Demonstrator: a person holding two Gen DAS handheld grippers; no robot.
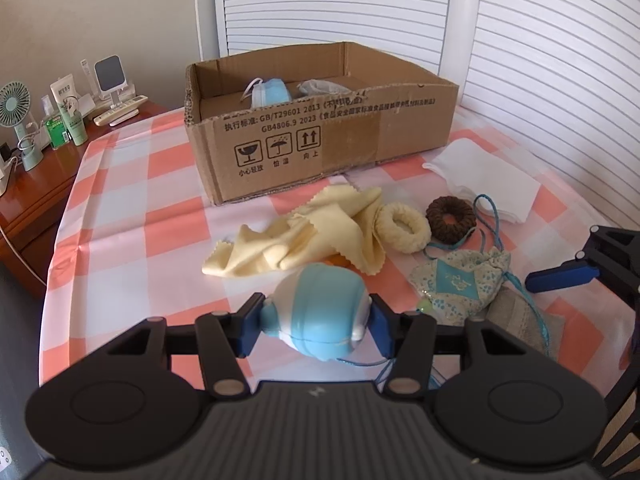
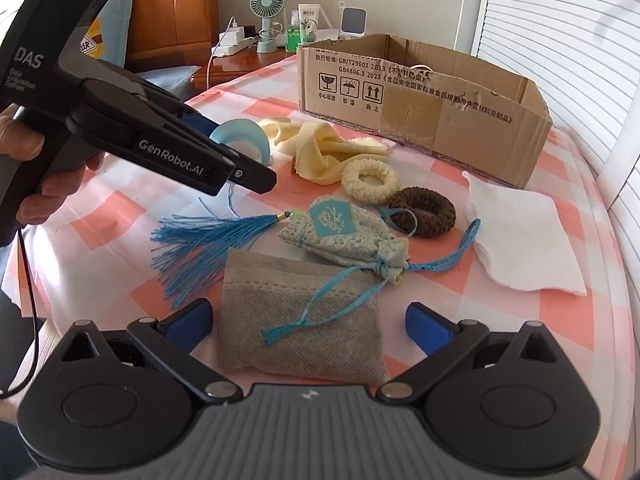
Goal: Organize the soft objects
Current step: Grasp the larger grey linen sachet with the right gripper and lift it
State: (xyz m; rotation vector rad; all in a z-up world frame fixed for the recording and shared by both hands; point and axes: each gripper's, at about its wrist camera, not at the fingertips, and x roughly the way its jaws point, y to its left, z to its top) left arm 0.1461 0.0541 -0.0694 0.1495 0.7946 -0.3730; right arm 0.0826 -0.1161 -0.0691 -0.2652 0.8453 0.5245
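Note:
My left gripper [image 1: 316, 320] is shut on a soft blue and white toy [image 1: 320, 312] and holds it above the checked cloth; the toy also shows in the right wrist view [image 2: 240, 140]. My right gripper [image 2: 308, 324] is open, its fingers either side of a grey mesh pouch [image 2: 300, 316]. A blue floral sachet [image 2: 344, 236] with a tassel lies on the pouch. A yellow cloth [image 1: 304, 236], a cream scrunchie [image 1: 402, 228], a brown scrunchie [image 1: 450, 218] and a white folded cloth [image 1: 484, 180] lie before the cardboard box [image 1: 320, 140], which holds a blue face mask [image 1: 270, 92].
The table has a pink and white checked cloth [image 1: 132, 200]. A wooden side table [image 1: 36, 184] at the left carries a small fan [image 1: 16, 120], tubes and remotes. White slatted doors [image 1: 540, 40] stand behind the box.

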